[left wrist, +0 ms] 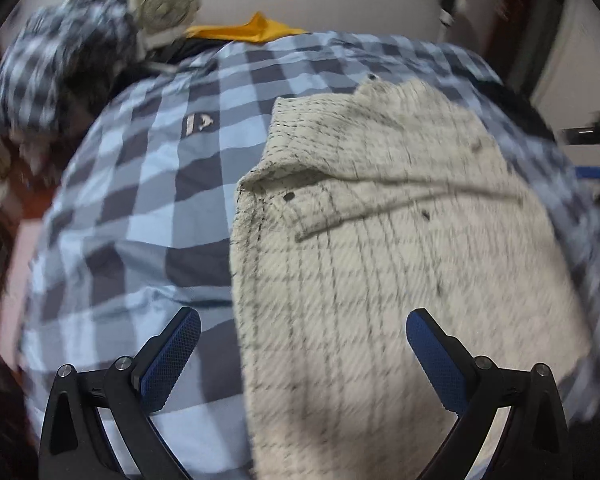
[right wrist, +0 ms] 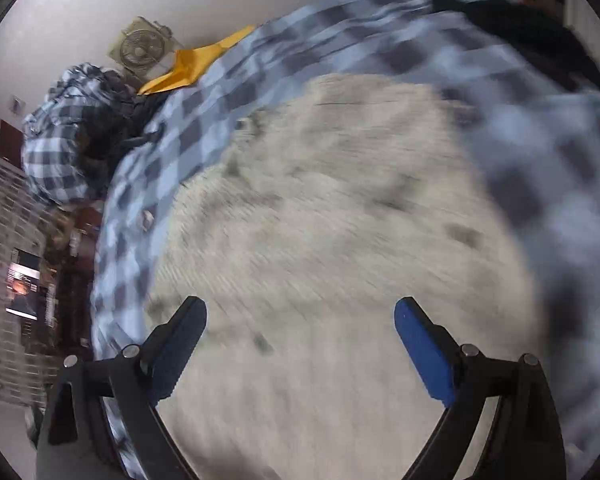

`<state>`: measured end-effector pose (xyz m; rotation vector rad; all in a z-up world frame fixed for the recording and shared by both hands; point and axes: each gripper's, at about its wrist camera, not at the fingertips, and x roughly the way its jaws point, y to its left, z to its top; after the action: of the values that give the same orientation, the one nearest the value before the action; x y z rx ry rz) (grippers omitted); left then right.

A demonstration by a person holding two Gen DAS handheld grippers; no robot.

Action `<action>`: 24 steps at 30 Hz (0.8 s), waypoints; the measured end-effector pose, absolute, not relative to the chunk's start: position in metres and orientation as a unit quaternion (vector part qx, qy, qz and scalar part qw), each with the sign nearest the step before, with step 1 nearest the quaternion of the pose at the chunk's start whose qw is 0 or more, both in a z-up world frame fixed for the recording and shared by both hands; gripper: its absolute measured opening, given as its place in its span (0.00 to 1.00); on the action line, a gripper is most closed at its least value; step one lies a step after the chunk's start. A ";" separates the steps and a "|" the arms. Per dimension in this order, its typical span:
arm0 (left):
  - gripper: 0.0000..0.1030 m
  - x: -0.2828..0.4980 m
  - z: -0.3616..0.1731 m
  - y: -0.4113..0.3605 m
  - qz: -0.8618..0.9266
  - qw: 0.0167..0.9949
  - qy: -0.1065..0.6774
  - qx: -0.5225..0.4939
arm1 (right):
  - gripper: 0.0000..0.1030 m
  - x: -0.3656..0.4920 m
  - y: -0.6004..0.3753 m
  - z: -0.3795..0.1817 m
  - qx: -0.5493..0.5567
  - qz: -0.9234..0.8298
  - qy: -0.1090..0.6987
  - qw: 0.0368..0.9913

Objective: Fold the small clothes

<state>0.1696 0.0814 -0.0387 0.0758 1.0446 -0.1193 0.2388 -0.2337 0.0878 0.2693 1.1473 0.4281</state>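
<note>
A cream checked garment (left wrist: 384,248) is seen spread on a bed covered by a blue-and-grey checked sheet (left wrist: 148,184). In the left wrist view a folded-over flap with dark buttons (left wrist: 289,197) crosses its upper part, and its left edge runs down between the fingers. The left gripper (left wrist: 303,344) is held above that edge with its fingers spread wide and nothing between them. The right gripper (right wrist: 300,332) is likewise held wide apart and empty, over the body of the garment (right wrist: 324,240); this view is heavily blurred, so contact with the cloth cannot be judged.

The garment appears partly folded, and the step in hand is judged to be a fresh grasp for the next fold. It is best done if the left edge is taken by one gripper and the opposite side by the other, at matching heights, so that the fold line stays straight. Only the cream cloth should be pinched; the sheet beneath is loose and could be caught along with it. The fingers should be lowered flat and closed on a single layer near a corner, then lifted just enough for the cloth to clear itself. The buttoned flap should be kept flat when the fold is carried over.

A second checked bundle (left wrist: 64,56), an orange cloth (left wrist: 256,28) and a fan (right wrist: 142,47) lie at the far end, well apart.
</note>
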 end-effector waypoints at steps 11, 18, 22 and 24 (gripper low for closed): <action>1.00 0.090 -0.065 0.120 -0.126 0.822 0.553 0.049 | 0.91 0.129 -0.339 0.001 0.064 0.146 0.635 0.756; 1.00 0.096 -0.103 0.158 -0.082 0.787 0.612 -0.017 | 0.90 0.135 -0.350 -0.089 0.031 0.127 0.694 0.708; 1.00 0.099 -0.126 0.151 -0.090 0.757 0.647 -0.002 | 0.89 0.160 -0.362 -0.109 0.117 0.140 0.680 0.710; 1.00 0.099 -0.135 0.147 -0.093 0.748 0.657 0.008 | 0.72 0.169 -0.358 -0.118 0.114 0.145 0.684 0.705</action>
<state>0.0992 0.1469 -0.1347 0.0176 1.4374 -0.2024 0.1692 -0.3577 -0.1179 0.2527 1.5215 0.3224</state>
